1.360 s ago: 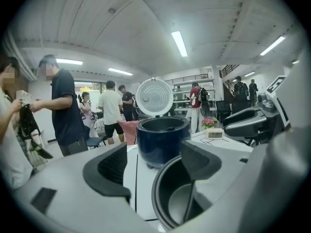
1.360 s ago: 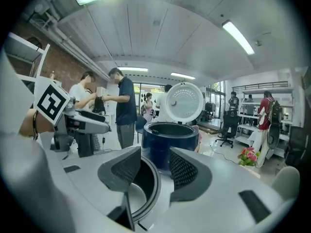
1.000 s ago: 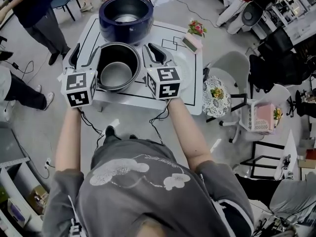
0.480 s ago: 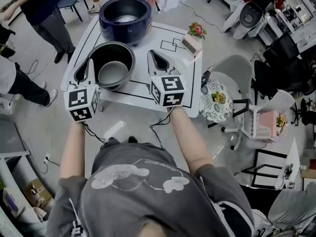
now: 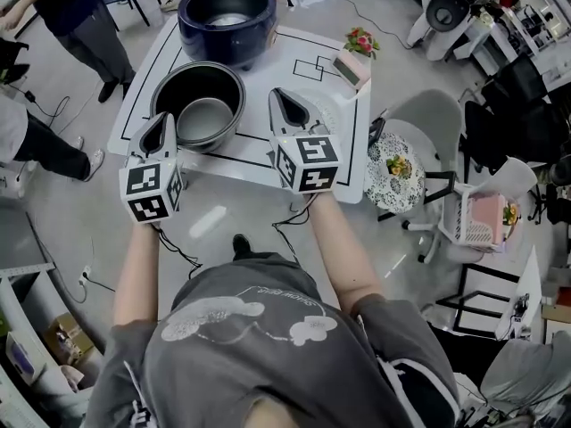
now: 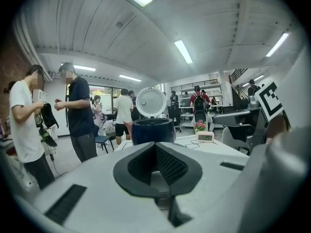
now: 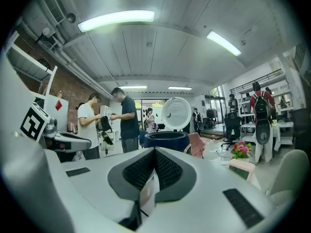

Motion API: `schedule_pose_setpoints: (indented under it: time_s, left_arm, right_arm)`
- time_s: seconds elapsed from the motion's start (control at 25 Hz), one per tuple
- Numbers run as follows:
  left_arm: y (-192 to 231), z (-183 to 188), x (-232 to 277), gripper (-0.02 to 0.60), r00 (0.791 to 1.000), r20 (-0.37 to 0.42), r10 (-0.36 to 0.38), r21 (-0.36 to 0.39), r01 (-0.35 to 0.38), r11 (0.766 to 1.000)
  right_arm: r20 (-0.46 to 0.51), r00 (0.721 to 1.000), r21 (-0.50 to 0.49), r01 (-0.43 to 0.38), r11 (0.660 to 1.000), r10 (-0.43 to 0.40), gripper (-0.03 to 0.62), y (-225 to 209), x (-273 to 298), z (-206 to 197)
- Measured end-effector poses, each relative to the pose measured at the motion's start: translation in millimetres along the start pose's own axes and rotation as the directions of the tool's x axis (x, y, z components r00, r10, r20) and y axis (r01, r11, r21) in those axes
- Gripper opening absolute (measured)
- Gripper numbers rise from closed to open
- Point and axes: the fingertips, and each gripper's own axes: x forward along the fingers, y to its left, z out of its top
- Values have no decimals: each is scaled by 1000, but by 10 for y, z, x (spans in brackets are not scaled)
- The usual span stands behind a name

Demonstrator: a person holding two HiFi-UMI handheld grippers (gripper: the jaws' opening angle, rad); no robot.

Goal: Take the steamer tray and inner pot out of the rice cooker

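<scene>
The dark blue rice cooker (image 5: 227,20) stands open at the table's far side, its white round lid (image 6: 151,101) raised. The black inner pot (image 5: 178,92) sits on the table in front of the cooker, with nothing holding it. A pale round tray (image 5: 332,114) lies on the table to the pot's right. My left gripper (image 5: 164,121) hangs at the pot's near left rim, shut and empty. My right gripper (image 5: 283,98) is between the pot and the pale tray, also shut and empty. Both gripper views look over shut jaws at the cooker (image 6: 151,130) (image 7: 166,140).
A pink clock (image 5: 352,68) and a small flower pot (image 5: 361,43) stand at the table's far right. People stand left of the table (image 5: 67,16). A chair with a patterned cushion (image 5: 393,168) is close to the table's right edge.
Both grippers have drawn back from the pot's sides toward me. The left jaws have gone from wide open to shut. The pot stays on the table.
</scene>
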Motion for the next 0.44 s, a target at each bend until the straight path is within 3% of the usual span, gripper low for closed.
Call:
schedule_pose_setpoints:
  time_s: [0.24,0.44]
  left_arm:
    - [86,-202,-244,8,1000,-29,-4,-31,3,1000]
    - [72,-342,-491,6,997,-35,-66,-94,63,994]
  right_arm:
    - [-12,1000,29,-4,1000,4,26,204,-146,-133]
    - [-18,1000,34,-4,999,5,26,445,-304,-197]
